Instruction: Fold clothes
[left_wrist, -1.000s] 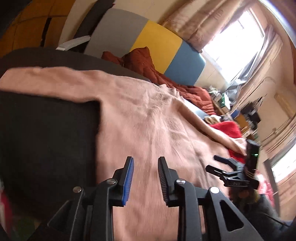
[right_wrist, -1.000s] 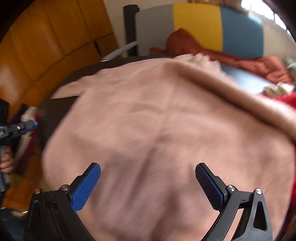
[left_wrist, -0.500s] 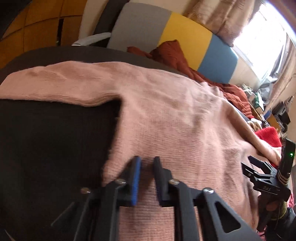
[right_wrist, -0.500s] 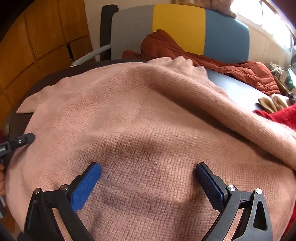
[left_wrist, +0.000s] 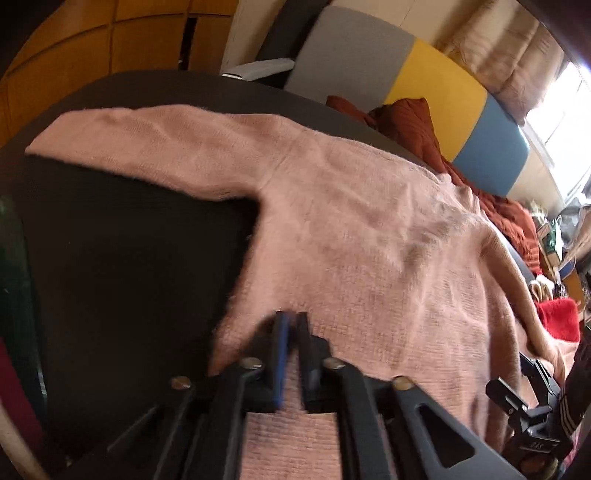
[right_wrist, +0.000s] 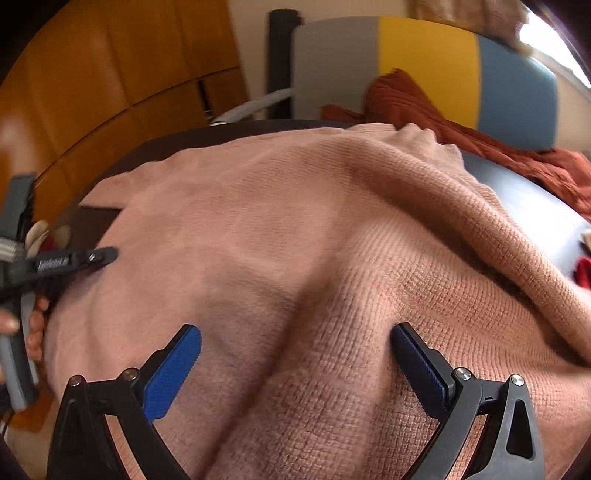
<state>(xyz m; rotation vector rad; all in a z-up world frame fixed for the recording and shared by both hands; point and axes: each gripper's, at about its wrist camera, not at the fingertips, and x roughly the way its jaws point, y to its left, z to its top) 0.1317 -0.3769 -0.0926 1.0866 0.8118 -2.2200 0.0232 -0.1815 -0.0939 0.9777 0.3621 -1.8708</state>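
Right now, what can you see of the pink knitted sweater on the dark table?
The pink knitted sweater is fuzzy, fine-ribbed wool by its look. It lies spread on the dark round table, one sleeve stretched out flat, the other folded across its body, and its hem hangs over the near edge. The left gripper, jaws nearly shut, sits at its side edge; the right gripper hovers open above.

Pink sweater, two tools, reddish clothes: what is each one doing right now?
Pink sweater, spread on the dark table, one sleeve stretched sideways, not folded.
Left tool, nearly shut at the sweater's edge, jaws just opening slightly; knit shows between them, grip unclear.
Right tool, wide open over the sweater.
Rust-red garment, crumpled behind the table.
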